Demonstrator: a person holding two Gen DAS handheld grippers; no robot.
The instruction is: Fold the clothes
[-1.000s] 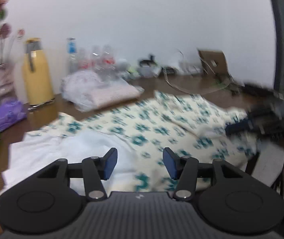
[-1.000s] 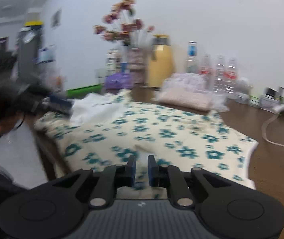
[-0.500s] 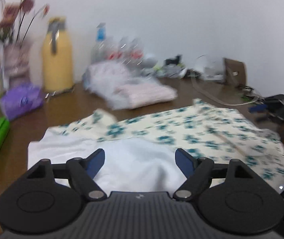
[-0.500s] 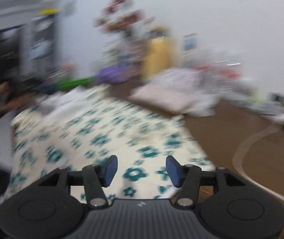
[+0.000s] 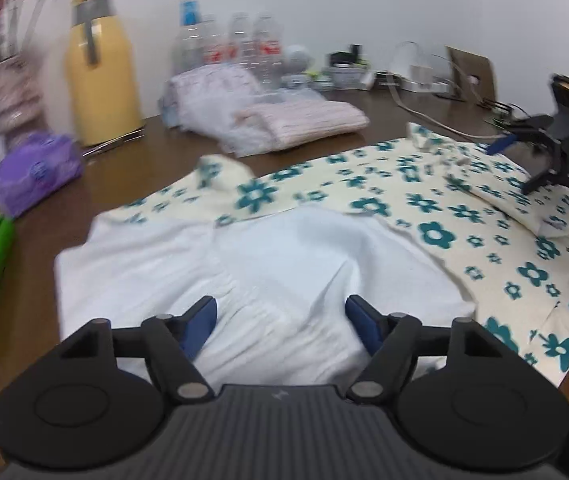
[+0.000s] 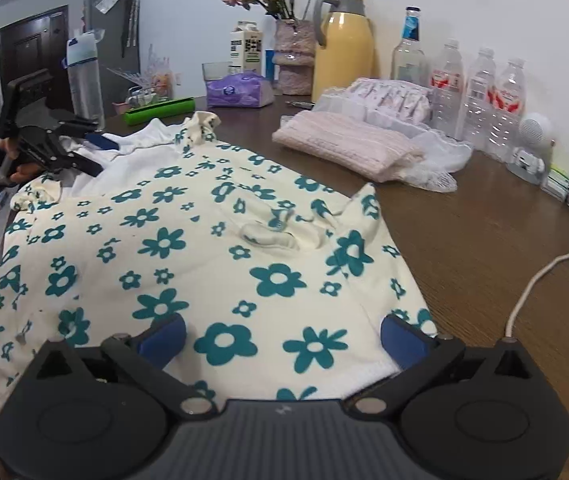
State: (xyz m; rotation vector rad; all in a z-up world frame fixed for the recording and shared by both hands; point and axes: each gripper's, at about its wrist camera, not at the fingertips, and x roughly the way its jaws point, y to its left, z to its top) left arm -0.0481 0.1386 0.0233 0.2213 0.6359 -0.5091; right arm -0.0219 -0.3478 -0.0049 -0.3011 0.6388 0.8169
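The right gripper point(image 6: 282, 330) hangs over the near hem of the cream cotton garment printed with teal flowers point(image 6: 204, 248), its blue-padded jaws spreading wider, with only the cloth below them and nothing pinched. The left gripper point(image 5: 280, 314) hovers above the plain white garment point(image 5: 252, 264), its jaws easing inward but apart, no fabric caught between the pads. In the right wrist view that left gripper sits at the far left end of the floral garment, held by a hand point(image 6: 16, 164).

The floral garment lies spread flat on the dark brown wooden table point(image 6: 484, 248), partly overlapping the white garment, which lies at the floral garment's left end. Behind the floral garment rests a folded pink ribbed cloth point(image 6: 344, 148) with a white lacy bundle point(image 6: 388, 96) beyond it. Farther behind the floral garment, along the wall, stand a yellow thermos jug point(image 6: 342, 44), clear plastic water bottles point(image 6: 480, 92), a vase of dried flowers point(image 6: 292, 52), a purple tissue pack point(image 6: 238, 90) and a green box point(image 6: 158, 110). A white cable point(image 6: 540, 272) runs to the right of the floral garment.
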